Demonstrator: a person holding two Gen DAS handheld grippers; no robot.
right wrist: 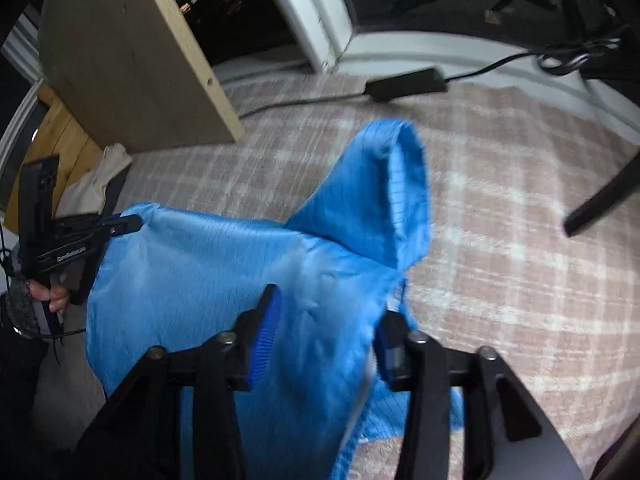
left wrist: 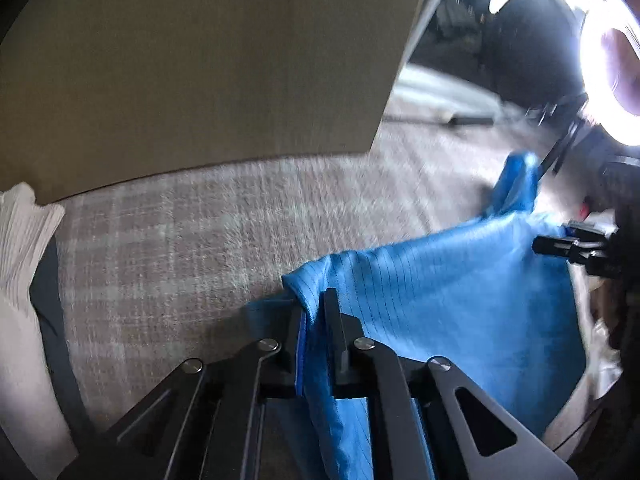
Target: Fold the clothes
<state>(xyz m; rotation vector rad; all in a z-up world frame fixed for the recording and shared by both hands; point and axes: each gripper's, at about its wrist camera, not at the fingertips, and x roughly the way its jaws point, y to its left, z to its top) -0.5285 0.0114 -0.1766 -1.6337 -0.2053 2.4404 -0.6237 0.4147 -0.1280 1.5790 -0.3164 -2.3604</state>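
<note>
Left gripper (left wrist: 316, 320) is pinching the top edge of the blue garment (right wrist: 224, 280) with its fingers nearly pressed together, while the right gripper (right wrist: 328, 344) has a thick bunch of the same edge sitting between half-spread fingers, looks like they're holding it up over the plaid rug (right wrist: 500, 220) to stretch it flat before folding. One sleeve (right wrist: 384, 184) is flopping up, and there's a wooden board (right wrist: 132, 60), some white cloth (left wrist: 24, 240) and a power brick (right wrist: 404, 84) lying nearby, so not much free rug at the far edge.

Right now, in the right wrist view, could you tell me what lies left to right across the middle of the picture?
Left gripper → blue garment → its hood → plaid rug → dark furniture leg.
</note>
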